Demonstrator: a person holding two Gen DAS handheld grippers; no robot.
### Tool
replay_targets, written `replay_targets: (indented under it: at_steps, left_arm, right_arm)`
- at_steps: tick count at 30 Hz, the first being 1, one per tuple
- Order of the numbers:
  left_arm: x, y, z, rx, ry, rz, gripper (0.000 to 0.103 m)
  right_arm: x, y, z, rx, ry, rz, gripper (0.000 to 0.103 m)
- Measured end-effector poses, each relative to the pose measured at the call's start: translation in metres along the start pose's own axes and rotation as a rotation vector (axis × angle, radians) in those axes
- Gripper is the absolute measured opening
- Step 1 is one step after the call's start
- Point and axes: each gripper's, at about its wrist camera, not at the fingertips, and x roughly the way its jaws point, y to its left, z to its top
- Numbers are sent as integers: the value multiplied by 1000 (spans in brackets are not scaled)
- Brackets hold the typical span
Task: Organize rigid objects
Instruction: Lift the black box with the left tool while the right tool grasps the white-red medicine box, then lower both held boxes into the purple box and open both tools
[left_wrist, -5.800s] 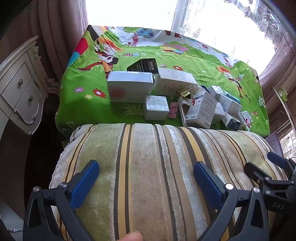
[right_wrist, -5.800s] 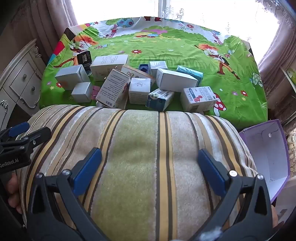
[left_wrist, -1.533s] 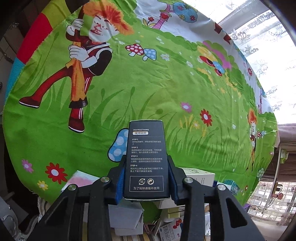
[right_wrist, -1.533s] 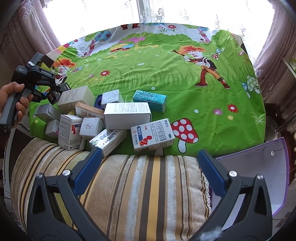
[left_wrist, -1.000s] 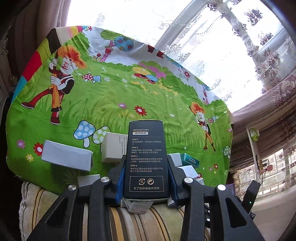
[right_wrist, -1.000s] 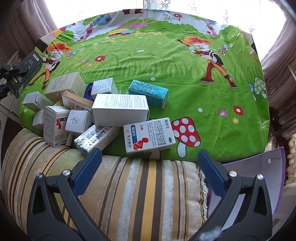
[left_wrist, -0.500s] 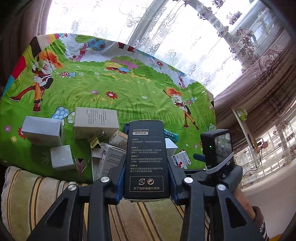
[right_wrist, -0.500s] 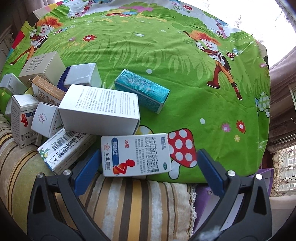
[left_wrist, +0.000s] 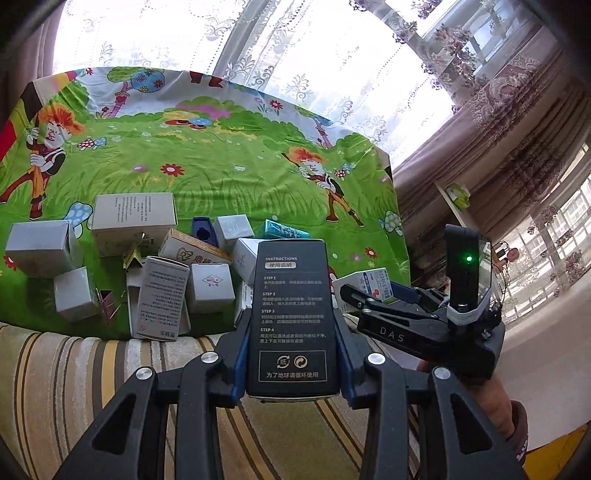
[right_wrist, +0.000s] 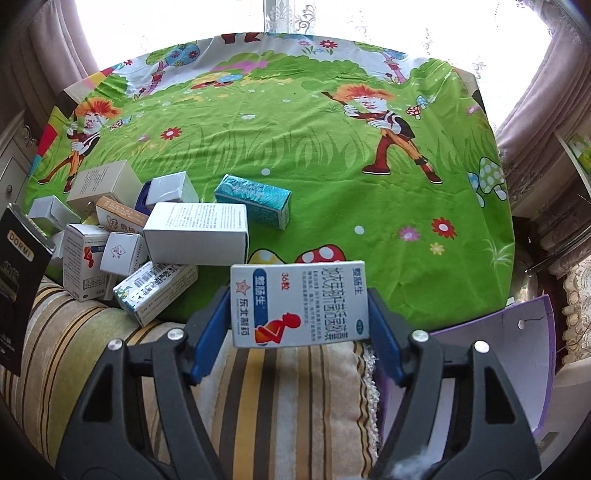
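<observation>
My left gripper (left_wrist: 291, 325) is shut on a black box (left_wrist: 293, 314) printed with instructions, held upright above the striped cushion (left_wrist: 92, 387). The same black box (right_wrist: 18, 280) shows at the left edge of the right wrist view. My right gripper (right_wrist: 299, 310) has its jaws closing around a white medicine box (right_wrist: 299, 302) with a red figure, and the blue pads (right_wrist: 208, 332) touch both its ends. In the left wrist view this gripper (left_wrist: 373, 295) sits just right of the black box, with a hand behind it.
Several white and grey boxes (right_wrist: 195, 232) are piled at the near left of the green cartoon tablecloth (right_wrist: 332, 147), with a teal box (right_wrist: 255, 199) beside them. Binder clips (left_wrist: 107, 299) lie near the pile. An open purple box (right_wrist: 480, 362) stands at the right, beyond the cushion (right_wrist: 277, 387).
The left gripper has carried the black box to the right, over the pile. The right gripper has come down onto the white medicine box and its jaws have narrowed onto it.
</observation>
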Motion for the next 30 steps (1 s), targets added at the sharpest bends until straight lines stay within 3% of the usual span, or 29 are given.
replay_targets:
  at_steps: [12,16,18,20,21,22,26,30]
  left_arm:
    - [26,-80,-38,149,119,-170,40]
    - [34,-111,-49,216,151,-270,40]
    - [42,-126,-54,274,200,-328,51]
    - [45,-133,-58,290,217,-314,66]
    - [44,-133,-59,292,216,-322,75]
    - [42,-131,-58,288,208,-323,76]
    - [25,-122,-53,290,133,-330,77]
    - [-4,-115,-50,385,1,-283,77]
  right_arm:
    - [-86,-84,-74,234,-114,-107,74]
    - [-107,-110,-94,310,-129,-145,74]
    - [-115,-121,-100,343,-129,-163,75]
    - [-121,-128,-106,366,-127,-178,76]
    - [-123,-131,-108,375,-124,-191,78]
    - [-124,-134,-110,386,-123,-207,85]
    - [-133,-143,-115,418,-141,-228,91]
    - [-142,-139,-109,389,-150,-310,94]
